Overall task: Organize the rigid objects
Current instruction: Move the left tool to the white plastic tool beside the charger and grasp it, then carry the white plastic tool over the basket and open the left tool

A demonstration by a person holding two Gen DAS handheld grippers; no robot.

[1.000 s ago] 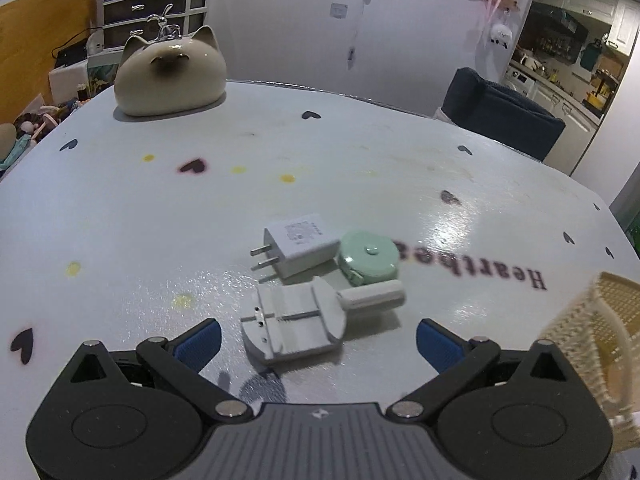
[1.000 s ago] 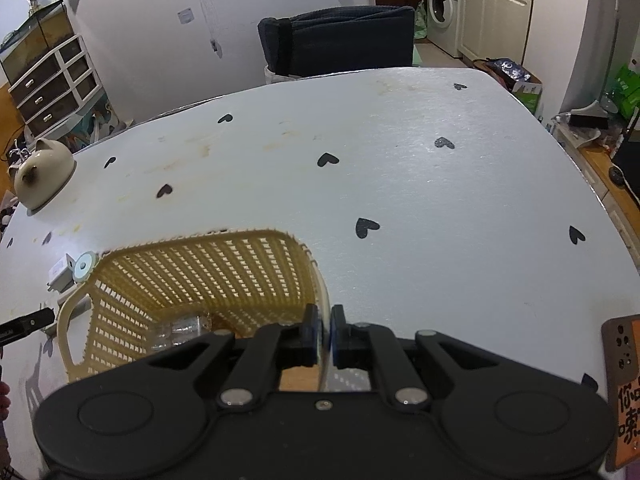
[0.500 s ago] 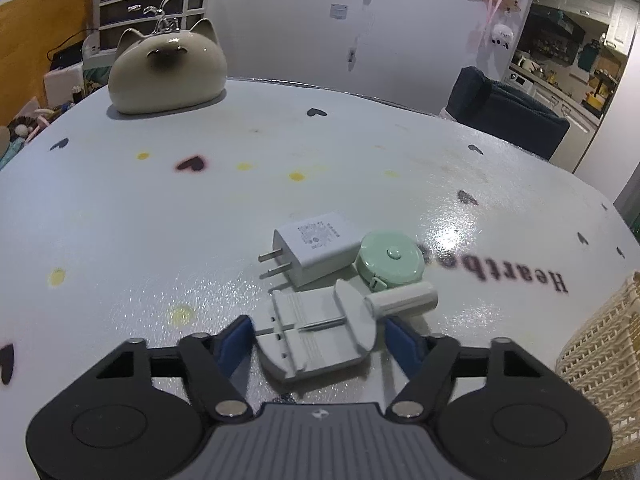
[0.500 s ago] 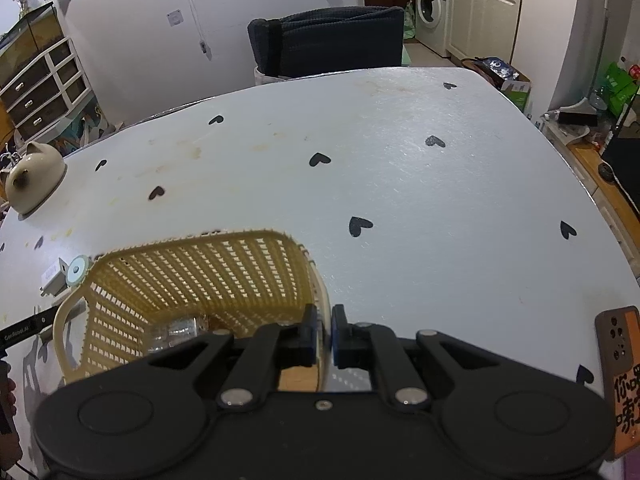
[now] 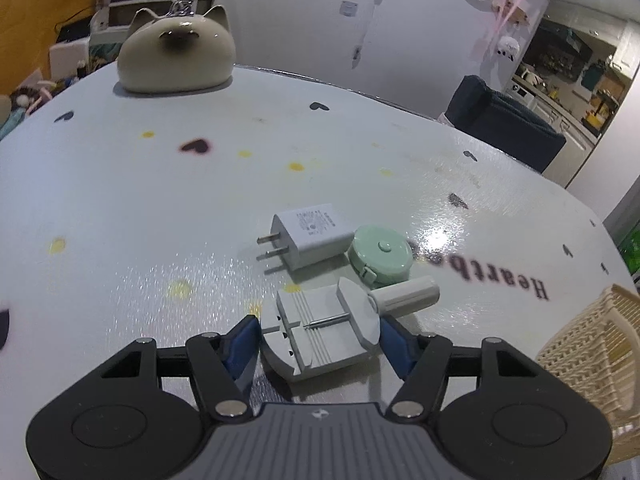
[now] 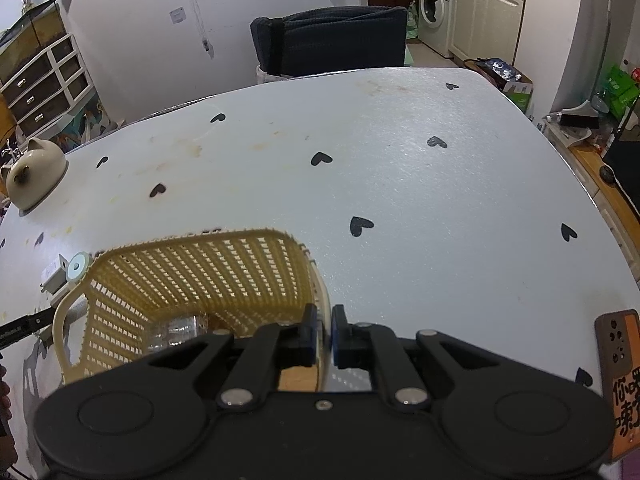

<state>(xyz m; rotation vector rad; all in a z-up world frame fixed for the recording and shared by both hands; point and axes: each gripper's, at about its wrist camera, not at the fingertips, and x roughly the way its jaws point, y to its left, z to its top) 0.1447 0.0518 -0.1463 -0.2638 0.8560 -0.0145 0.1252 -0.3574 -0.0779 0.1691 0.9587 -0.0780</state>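
Near the close edge of the white, heart-printed surface [image 5: 120, 208], the left gripper [image 5: 320, 340] has its jaws set on either side of a grey watch-link tool [image 5: 320, 332]. Its blue pads [image 5: 244, 340] press the two flanks of the tool's flat body, so the jaws are neither wide apart nor fully together; they closed in onto the tool within the last second and now pinch it. The tool's pale cylindrical handle [image 5: 408, 300] sticks out toward the right, past the jaws. Whether the tool's base is on the surface or just clear of it cannot be told.

Just beyond the tool lie a white plug charger [image 5: 312, 236], prongs pointing left, and a round mint-green tape measure [image 5: 380, 254], the two touching each other; the tape measure also sits just beside the tool's handle. A cream cat-shaped ceramic piece [image 5: 176, 60] stands at the far left edge of the surface. Black lettering is printed on the surface to the right of the tape measure.

At the near right of the surface stands a yellow woven plastic basket [image 6: 200, 268]. The right gripper [image 6: 323, 334] hovers at the basket's near right rim, jaws pressed together on that thin rim wall. A clear, crinkled object [image 6: 176, 330] lies in the basket's bottom. A phone in an orange case [image 6: 620, 380] lies at the near right edge.
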